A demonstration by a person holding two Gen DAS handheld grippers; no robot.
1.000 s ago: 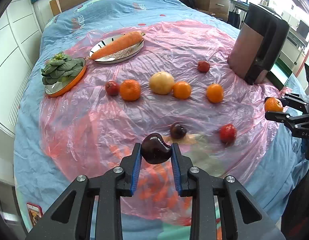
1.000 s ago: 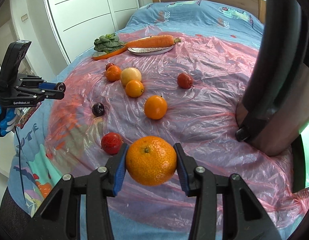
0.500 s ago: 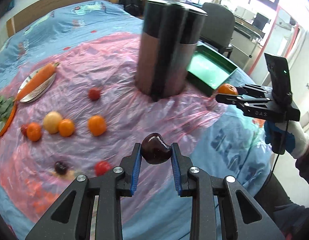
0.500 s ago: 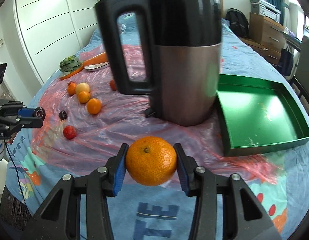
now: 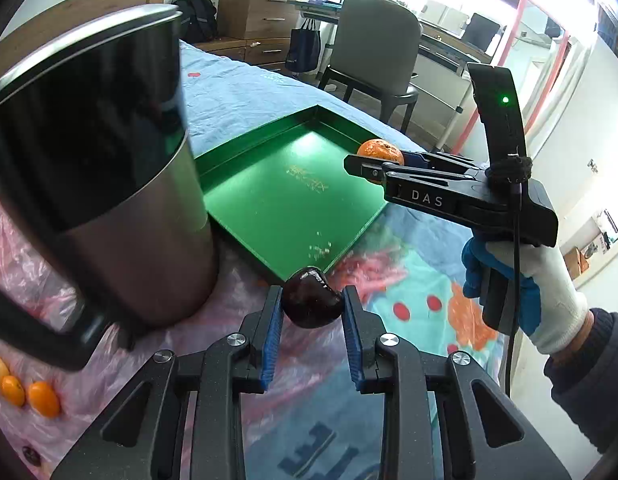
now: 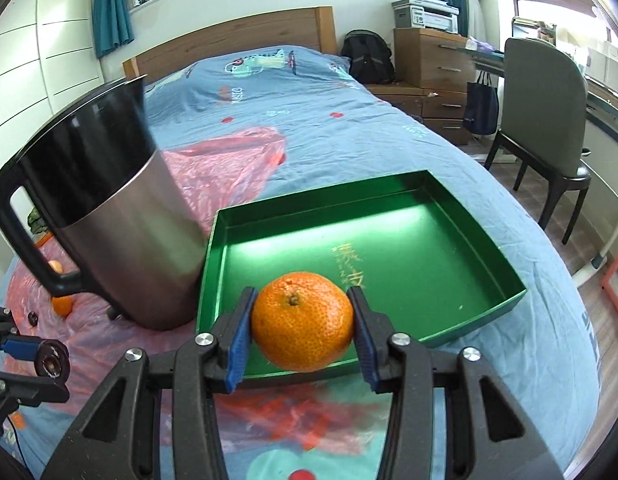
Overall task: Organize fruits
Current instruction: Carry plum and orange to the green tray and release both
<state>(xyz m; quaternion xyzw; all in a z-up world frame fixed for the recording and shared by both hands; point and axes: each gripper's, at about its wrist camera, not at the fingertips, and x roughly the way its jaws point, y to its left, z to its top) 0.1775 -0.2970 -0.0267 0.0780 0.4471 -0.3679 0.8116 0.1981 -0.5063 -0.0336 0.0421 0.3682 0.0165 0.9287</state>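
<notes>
L gripper [image 5: 312, 307]: clamped on dark plum [image 5: 311, 303], lower center of frame, near green tray [image 5: 269, 216] front corner.
R gripper [image 6: 303, 330]: holding orange [image 6: 303, 328], over tray's near edge.
Kettle [image 6: 109, 224]: left of tray.

Both claws [image 5: 312, 312] [image 6: 303, 328] clamped, angled downward

One green tray [image 6: 505, 294], one kettle [image 6: 121, 240], two hand-held grippers [image 6: 303, 326] [image 5: 312, 307]

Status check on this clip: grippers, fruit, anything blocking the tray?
Left gripper shut on dark purple plum. Right gripper shut on orange tangerine. Empty green square tray just ahead. Steel-and-black kettle beside tray, not blocking.
</notes>
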